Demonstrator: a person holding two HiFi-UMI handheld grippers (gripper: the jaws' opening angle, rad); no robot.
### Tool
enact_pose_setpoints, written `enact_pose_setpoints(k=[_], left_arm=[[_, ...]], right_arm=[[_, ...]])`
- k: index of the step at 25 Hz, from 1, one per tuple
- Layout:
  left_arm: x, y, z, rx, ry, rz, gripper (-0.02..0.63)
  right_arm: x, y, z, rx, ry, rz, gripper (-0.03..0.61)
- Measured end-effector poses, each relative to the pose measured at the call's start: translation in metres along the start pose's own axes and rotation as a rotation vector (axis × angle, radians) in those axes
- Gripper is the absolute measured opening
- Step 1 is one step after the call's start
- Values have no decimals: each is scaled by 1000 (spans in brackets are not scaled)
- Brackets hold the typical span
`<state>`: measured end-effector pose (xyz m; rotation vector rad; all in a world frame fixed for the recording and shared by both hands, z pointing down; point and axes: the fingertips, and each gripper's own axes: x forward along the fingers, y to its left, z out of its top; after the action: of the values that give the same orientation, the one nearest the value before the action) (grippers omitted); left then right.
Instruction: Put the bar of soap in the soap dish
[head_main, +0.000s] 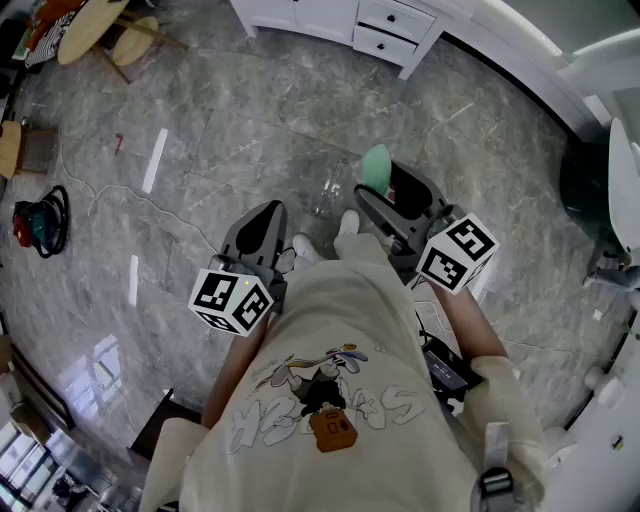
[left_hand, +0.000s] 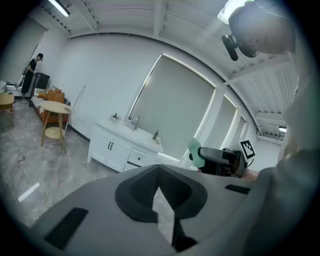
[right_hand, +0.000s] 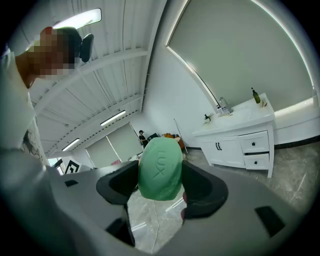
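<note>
**While the right claw grips the green soap, the left claw is closed on nothing**

As the person stands on a grey marble floor (head_main: 250, 130), both claws are held out in front of the body, side by side and well apart. The right claw (head_main: 398, 205) is clamped on the bar of soap (right_hand: 160, 170). The green oval stands on end between the two dark pads, with its stamped face towards the right gripper view's camera and its top rising above the pads. From the head view the soap shows as a pale green patch at the tip of that claw, above the floor and touching nothing else.

The left claw (left_hand: 159, 192) has its jaws drawn together at the tips, with only a thin sliver of floor showing between them and nothing held.

Each claw carries a cube with square markers, the left cube (head_main: 232, 298) and the right cube (head_main: 456, 252).

Ahead stands a white cabinet (head_main: 390, 30) with drawers, with a tap (right_hand: 223, 105) and a dark bottle (right_hand: 255, 95) on its top. A round wooden table (left_hand: 52, 107) stands further off to the left.
</note>
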<state>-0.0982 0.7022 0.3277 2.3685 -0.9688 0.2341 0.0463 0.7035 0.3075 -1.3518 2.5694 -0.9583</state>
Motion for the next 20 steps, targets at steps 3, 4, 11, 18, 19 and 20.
enact_pose_setpoints(k=[3,4,11,18,19,20], left_arm=[[0,-5,-1,5,13,-10,9],[1,-5,0,8,13,-13,8],[4,-13,6,-3,-4,-18,8],[17,-27,3,8,13,-7,8],[21,-29,3,12,15,-4,8],[26,-31,3,18,16,-1,8]], right_arm=[[1,5,2,-53,8,-5,273],[1,7,2,-65,11,-6,273],[-8,7,0,-44,16,-9,273],[-17,-4,6,2,-7,24,273],[-19,-8,7,11,-12,32,273],[-22,-12,8,19,-17,36,273]])
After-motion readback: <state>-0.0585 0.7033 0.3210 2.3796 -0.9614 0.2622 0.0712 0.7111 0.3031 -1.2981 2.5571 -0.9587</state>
